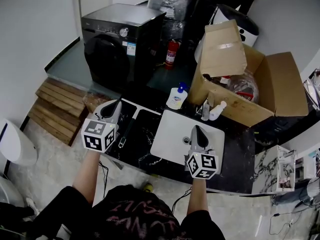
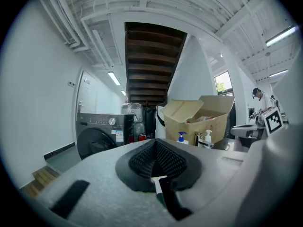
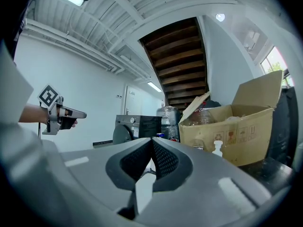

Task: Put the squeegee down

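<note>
A slim dark tool (image 1: 124,133), which looks like the squeegee, lies on the black counter (image 1: 145,149). It sits just right of my left gripper (image 1: 117,104) and is apart from it. The left gripper view shows that gripper (image 2: 155,144) shut and empty, held above the counter and pointing toward the washing machine. My right gripper (image 1: 196,129) hovers over the white sink basin (image 1: 172,129). In its own view its pads (image 3: 151,142) meet at the tip with nothing between them. The squeegee shows in neither gripper view.
An open cardboard box (image 1: 252,86) stands at the back right, with a blue-pump soap bottle (image 1: 176,97) and white bottles (image 1: 215,111) in front of it. A black washing machine (image 1: 118,39), a red fire extinguisher (image 1: 172,53) and a wooden pallet (image 1: 55,109) lie beyond the counter.
</note>
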A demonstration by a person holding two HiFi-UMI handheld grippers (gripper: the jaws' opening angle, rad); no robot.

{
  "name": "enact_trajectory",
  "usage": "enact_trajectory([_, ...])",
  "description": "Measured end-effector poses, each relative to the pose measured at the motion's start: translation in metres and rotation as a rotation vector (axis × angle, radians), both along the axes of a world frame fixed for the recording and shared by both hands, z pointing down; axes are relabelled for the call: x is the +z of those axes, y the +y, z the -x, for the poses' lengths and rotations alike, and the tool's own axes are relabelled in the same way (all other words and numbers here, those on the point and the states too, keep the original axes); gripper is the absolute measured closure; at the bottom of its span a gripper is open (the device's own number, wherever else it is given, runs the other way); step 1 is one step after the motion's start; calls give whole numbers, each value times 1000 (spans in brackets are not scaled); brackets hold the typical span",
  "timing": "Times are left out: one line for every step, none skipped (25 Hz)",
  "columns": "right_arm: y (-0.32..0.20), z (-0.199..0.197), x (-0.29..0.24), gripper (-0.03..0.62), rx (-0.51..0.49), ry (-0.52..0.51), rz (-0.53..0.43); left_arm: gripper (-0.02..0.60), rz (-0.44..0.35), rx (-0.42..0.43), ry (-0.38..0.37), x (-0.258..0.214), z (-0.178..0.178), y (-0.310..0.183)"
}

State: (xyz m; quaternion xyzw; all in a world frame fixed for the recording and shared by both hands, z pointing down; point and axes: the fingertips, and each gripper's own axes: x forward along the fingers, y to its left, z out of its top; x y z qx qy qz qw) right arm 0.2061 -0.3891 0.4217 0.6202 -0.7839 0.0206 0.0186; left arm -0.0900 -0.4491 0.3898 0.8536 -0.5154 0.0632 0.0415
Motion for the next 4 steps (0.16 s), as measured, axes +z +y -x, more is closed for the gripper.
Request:
enact_trajectory([-1,0,-1,595,0,1,-2,578,-3,1,-1,-1,0,0])
enact_trajectory([-1,0,-3,595,0,1,-5,578,-6,1,-1,-3,-1,0])
enact_trajectory([-2,0,-4,595,0,-1,-8,578,-8,2,-1,-4,-1,0])
enact_trajectory([-2,-1,-6,595,1,-2,-12,578,-11,2,-1,-6,-2,0])
